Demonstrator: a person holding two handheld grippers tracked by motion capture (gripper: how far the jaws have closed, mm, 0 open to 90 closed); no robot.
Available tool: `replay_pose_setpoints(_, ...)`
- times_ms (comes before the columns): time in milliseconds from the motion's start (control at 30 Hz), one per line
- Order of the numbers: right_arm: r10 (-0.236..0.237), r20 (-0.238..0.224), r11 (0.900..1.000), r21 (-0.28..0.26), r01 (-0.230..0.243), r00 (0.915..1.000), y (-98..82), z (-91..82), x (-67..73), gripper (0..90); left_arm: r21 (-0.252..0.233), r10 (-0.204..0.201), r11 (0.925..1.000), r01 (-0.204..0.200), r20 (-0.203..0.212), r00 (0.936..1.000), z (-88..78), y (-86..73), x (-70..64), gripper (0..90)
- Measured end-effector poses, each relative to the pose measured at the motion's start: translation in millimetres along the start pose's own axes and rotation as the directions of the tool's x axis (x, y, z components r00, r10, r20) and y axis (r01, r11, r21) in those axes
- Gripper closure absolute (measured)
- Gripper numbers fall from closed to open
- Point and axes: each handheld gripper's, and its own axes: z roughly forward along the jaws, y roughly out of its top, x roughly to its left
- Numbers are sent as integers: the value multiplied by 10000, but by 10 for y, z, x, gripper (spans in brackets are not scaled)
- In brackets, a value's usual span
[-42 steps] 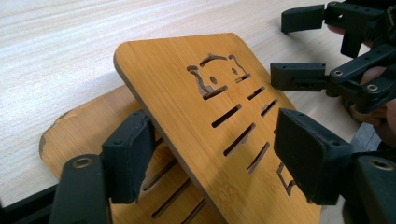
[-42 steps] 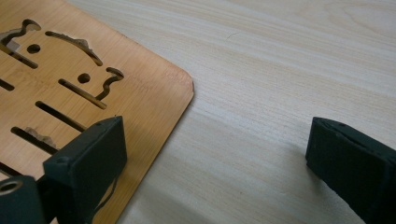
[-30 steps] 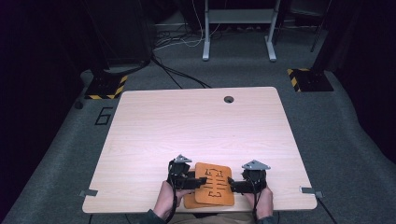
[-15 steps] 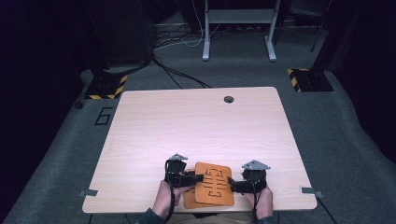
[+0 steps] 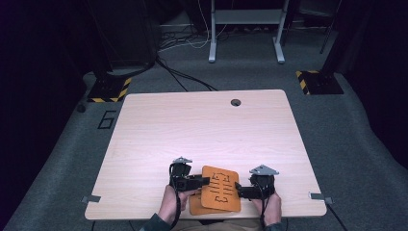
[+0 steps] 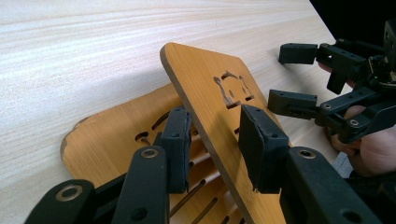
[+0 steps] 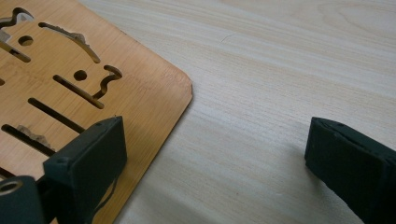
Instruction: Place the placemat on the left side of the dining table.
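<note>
The upper bamboo board (image 5: 221, 188), a thin orange-brown panel with cut-out slots and a small animal-face pattern, sits near the front edge of my worktop (image 5: 202, 130), tilted up on one side over a second bamboo board (image 6: 112, 144) that lies flat beneath it. My left tongs (image 6: 212, 149) stand on either side of the raised board's edge, one pad (image 6: 180, 149) under it and the other above; they look closed down close to the wood, though a sliver of gap shows, so I cannot tell whether they truly grip it. In the high view my left tongs (image 5: 199, 182) reach in from the board's left side. My right tongs (image 7: 215, 158) are spread wide apart and hold nothing; one pad hovers over the corner of the board, the other over bare worktop. In the left gripper view they wait just beside the raised board's far edge, jaws apart. My hands (image 5: 169, 204) hold both tools at the worktop's near edge.
</note>
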Motion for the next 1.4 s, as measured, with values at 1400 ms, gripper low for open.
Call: replay_pose_setpoints(1400, -412, 453, 9990, 186, 404, 9981, 4, 21, 47, 57, 639, -250, 9978, 175, 1185, 9926, 87, 133, -118, 713)
